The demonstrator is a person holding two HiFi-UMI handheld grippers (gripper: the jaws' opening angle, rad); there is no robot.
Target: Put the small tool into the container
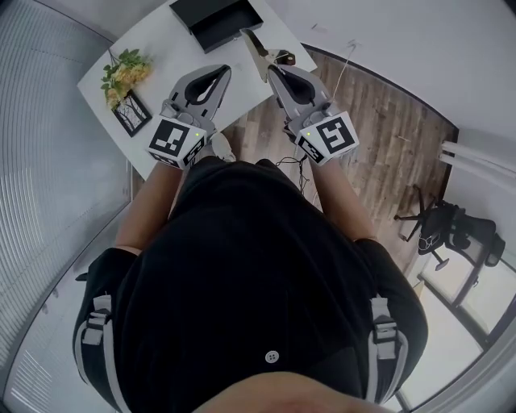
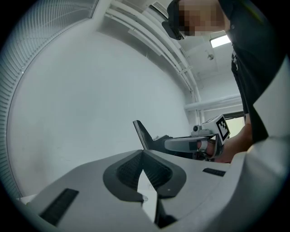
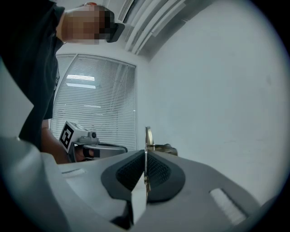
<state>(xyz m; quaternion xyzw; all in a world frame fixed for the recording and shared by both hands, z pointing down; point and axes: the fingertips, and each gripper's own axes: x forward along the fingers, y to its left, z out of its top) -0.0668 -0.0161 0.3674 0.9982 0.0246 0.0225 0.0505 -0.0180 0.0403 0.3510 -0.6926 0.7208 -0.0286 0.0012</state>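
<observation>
So the right gripper (image 3: 145, 159) is clamped tight on the small tool (image 1: 259, 55), just near-right of the black container (image 1: 211, 11) on the far part of the table (image 1: 157, 68). The left gripper (image 2: 142, 156) is pinched closed, empty. I'd get it right over the opening, go low, then release gently

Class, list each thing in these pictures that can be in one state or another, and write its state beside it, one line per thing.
left gripper: shut, nothing between its jaws.
right gripper: shut on the small tool.
small tool: clamped edge-on between the jaws, in the air, not yet in the container.
container: on the white table, open on top; what is inside cannot be told.
</observation>
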